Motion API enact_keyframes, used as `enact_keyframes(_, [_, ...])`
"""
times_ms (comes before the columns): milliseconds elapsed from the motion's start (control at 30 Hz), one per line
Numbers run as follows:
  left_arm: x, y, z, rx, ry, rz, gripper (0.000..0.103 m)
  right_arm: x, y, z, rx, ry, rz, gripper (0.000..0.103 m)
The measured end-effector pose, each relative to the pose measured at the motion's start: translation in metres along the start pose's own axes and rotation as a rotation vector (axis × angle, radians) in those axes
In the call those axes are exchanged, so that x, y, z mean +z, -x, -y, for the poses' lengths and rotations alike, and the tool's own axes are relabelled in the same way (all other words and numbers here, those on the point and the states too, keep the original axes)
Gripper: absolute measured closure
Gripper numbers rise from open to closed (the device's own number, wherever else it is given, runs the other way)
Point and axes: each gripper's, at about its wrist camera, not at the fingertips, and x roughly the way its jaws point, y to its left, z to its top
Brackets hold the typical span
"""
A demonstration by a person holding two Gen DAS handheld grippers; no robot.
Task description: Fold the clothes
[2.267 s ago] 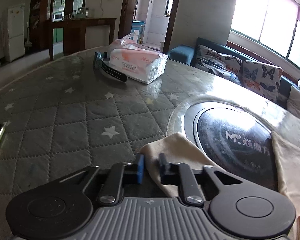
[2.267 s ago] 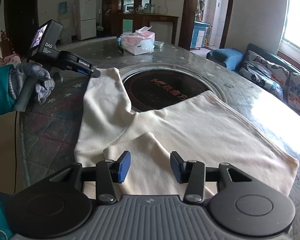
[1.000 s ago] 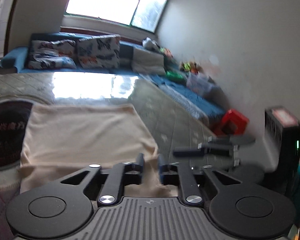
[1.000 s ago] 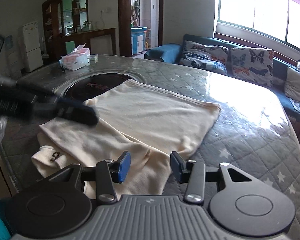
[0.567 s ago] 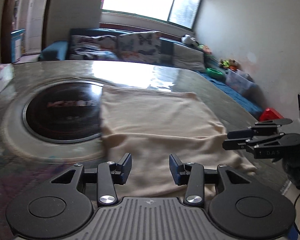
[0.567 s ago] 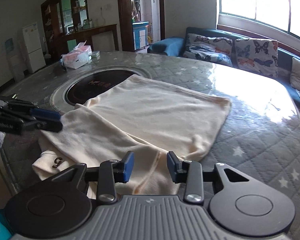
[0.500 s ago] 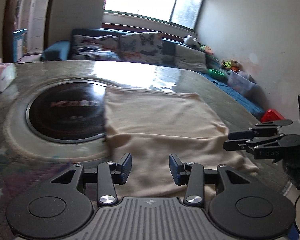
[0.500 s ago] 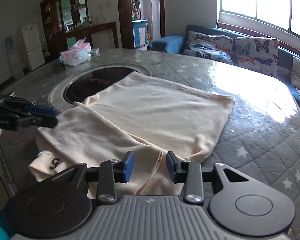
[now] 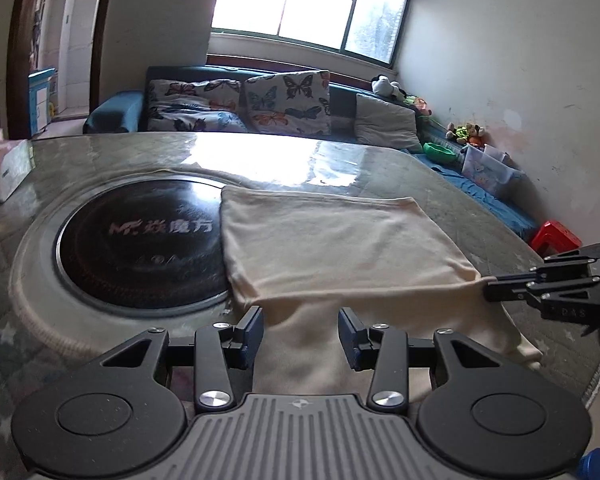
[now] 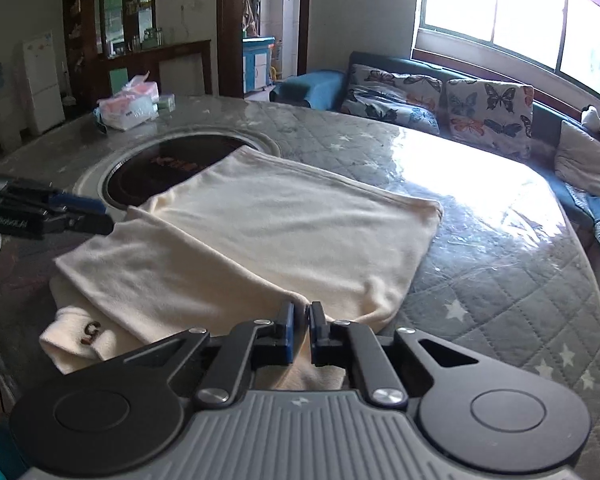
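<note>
A cream garment (image 9: 340, 248) lies on the round quilted table (image 9: 440, 184), one layer folded over another; it also shows in the right wrist view (image 10: 284, 224). My left gripper (image 9: 300, 330) is open, its jaws apart just above the garment's near fold edge. My right gripper (image 10: 301, 326) is shut on the garment's fold edge at the near side. In the left wrist view the right gripper (image 9: 488, 282) pinches the cloth corner at right. In the right wrist view the left gripper (image 10: 102, 218) sits at the garment's left corner.
A dark round hotplate (image 9: 140, 236) is set in the table's middle, partly under the garment. A tissue pack (image 10: 130, 108) stands at the table's far side. A sofa with butterfly cushions (image 9: 240, 108) runs behind. The table's edge is close in front.
My right gripper has closed on the garment's fold edge; it was open half a second ago. My left gripper, shut on cloth a second ago, stays open and has edged nearer the fold.
</note>
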Motion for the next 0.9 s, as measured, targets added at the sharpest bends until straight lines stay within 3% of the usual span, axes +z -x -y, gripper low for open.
enact_keyframes(133, [-0.001,-0.019,-0.003,0.032,-0.014,-0.033,0.069,-0.002,-0.012,0.002,-0.012,-0.007,-0.038,0.095])
enact_keyframes(433, [0.001,-0.015,-0.007,0.027,-0.004,-0.024,0.07,0.005,0.006,0.001,0.003,0.035,0.009,0.093])
enact_keyframes(667, [-0.01,-0.008,0.007,0.035,-0.108,-0.031,0.07,-0.01,0.01,-0.022,0.094,0.152,-0.043,0.088])
enact_keyframes(900, [-0.027,0.02,0.018,0.02,-0.231,-0.026,0.067,-0.024,0.019,-0.031,0.095,0.2,-0.049,0.087])
